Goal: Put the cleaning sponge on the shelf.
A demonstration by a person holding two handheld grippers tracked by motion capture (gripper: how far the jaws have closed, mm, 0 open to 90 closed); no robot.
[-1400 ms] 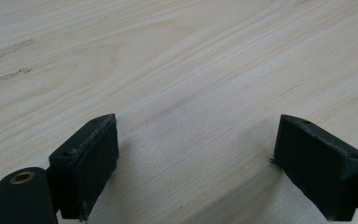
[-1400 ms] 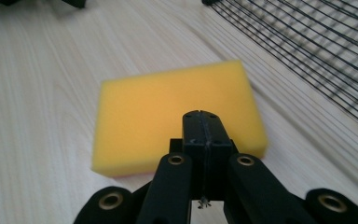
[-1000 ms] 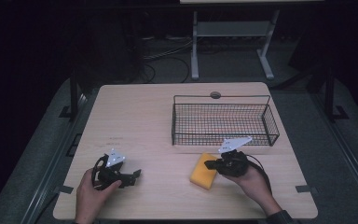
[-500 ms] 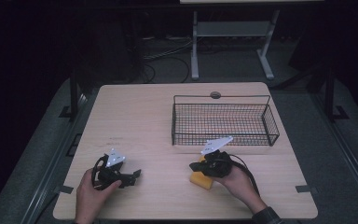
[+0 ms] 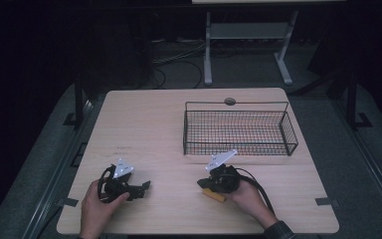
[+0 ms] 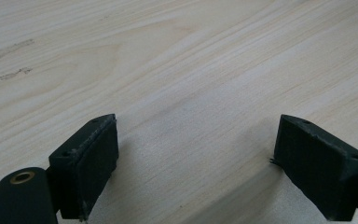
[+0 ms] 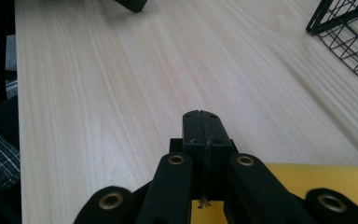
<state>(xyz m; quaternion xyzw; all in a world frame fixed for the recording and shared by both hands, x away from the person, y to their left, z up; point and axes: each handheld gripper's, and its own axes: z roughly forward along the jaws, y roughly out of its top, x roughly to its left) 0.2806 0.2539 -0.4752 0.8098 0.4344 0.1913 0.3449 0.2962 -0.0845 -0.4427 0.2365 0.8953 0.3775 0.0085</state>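
A flat yellow block (image 5: 214, 195) lies on the wooden table (image 5: 149, 129) near the front, right of centre. My right gripper (image 5: 202, 183) is right over it, pointing left, and covers most of the block. In the right gripper view the two black jaws (image 7: 202, 122) are pressed together with nothing between them, and the yellow block (image 7: 328, 179) lies under and behind them. My left gripper (image 5: 145, 187) rests on the table at the front left, pointing right. Its jaws (image 6: 196, 140) stand wide apart over bare wood.
A black wire basket (image 5: 238, 148) stands on the table's right half, just beyond the right gripper; its corner (image 7: 349, 28) shows in the right gripper view. A round hole (image 5: 230, 101) sits at the far edge. Past the table are dark floor and a stand.
My right gripper has moved left and slightly down, over the yellow block, which now peeks out only beneath it. The left gripper has stayed put.
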